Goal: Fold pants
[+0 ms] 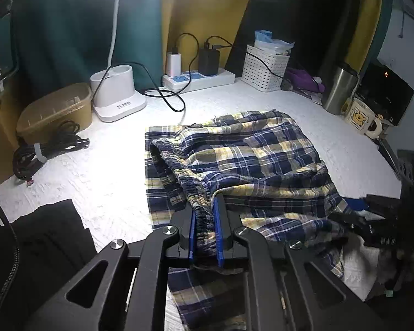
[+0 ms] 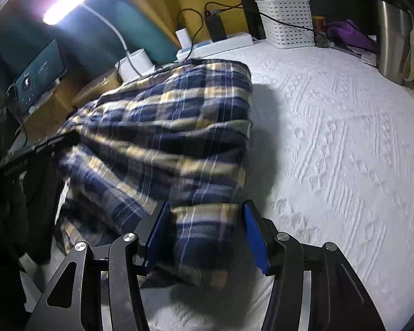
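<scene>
Blue, yellow and white plaid pants (image 1: 248, 151) lie bunched on the white textured tablecloth (image 1: 96, 171). Their gathered elastic waistband (image 1: 174, 165) runs from the middle of the cloth toward me. My left gripper (image 1: 205, 204) is shut on the near end of that waistband, blue pads pinching it. In the right wrist view the pants (image 2: 165, 115) fill the left half, blurred. My right gripper (image 2: 206, 207) stands half wide with a thick fold of the plaid cloth between its blue pads; I see no firm pinch. It also shows dark at the cloth's right edge (image 1: 372, 215).
Along the back stand a white lamp base (image 1: 116, 93), a power strip with chargers (image 1: 198, 80), a white basket (image 1: 265, 69), a steel tumbler (image 1: 339, 91) and a mug (image 1: 361, 115). At left are a brown tub (image 1: 55, 110), coiled black cable (image 1: 47, 149) and black clothing (image 1: 41, 234).
</scene>
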Tool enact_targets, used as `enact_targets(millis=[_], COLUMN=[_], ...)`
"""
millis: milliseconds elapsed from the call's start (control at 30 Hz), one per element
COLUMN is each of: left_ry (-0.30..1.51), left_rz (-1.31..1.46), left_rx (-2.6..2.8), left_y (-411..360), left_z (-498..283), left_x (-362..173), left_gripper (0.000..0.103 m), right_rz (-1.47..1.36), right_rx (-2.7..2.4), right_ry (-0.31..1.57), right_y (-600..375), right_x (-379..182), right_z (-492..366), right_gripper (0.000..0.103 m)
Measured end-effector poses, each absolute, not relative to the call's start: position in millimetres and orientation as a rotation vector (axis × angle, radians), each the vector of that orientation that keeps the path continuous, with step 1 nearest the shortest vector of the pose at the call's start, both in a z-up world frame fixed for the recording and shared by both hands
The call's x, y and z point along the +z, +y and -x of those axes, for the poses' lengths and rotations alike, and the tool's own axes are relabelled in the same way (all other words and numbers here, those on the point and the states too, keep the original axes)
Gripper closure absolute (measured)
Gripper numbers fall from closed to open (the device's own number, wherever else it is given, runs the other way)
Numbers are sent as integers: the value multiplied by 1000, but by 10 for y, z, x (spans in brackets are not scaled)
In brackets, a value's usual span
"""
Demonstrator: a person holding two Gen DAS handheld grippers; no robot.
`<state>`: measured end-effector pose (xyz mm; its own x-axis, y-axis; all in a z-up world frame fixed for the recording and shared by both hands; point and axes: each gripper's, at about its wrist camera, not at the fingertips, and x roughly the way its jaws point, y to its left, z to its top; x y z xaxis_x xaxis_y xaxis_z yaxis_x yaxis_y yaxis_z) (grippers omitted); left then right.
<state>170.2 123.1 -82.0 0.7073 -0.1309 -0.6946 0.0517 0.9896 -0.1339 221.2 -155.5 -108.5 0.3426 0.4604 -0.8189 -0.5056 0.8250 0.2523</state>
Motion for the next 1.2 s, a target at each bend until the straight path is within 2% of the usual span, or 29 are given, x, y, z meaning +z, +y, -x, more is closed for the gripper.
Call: enact_targets(millis=[133,200,267,500,633,833,900,933,967,1033,1200], left_ry=[804,824,827,811,831,835,825,818,808,788,737], left_rz=[127,150,153,160,152,129,122,119,113,95,89], left_rx=[-104,-107,-107,-106,-114,-116,-126,-131,-131,-127,-107], left_y=[1248,1274,1274,1321,1322,1386,1426,1442,1456,1478,1547], left_z=[-1744,-1754,-1740,-1642,-1610,-1577,-1587,-1590,-1595,-1615,-1706], left_x=[-917,-955,-961,-954,-1034,-1020,-960,-932,-896,-817,-634], left_gripper=[92,91,89,76,73,61,58,54,52,50,48], right_rz=[23,27,12,26,41,75,80,87,95,102,78], right_rx=[620,630,631,616,567,532,532,527,512,481,452], right_ry=[1046,1039,1040,966,1038,1000,1001,1000,999,994,958], right_y=[-1629,-1618,-1619,-1599,-1568,-1542,-1543,-1549,-1554,-1637,-1824], right_x=[-1061,-1051,-1032,-693,-964,-1006,-998,-990,-978,-973,-910], right_z=[-2135,-2078,-2036,-1739,-1592,-1400,-1396,-1386,-1379,-1372,-1521], right_gripper=[47,78,92,94,94,93,90,81,52,8,8])
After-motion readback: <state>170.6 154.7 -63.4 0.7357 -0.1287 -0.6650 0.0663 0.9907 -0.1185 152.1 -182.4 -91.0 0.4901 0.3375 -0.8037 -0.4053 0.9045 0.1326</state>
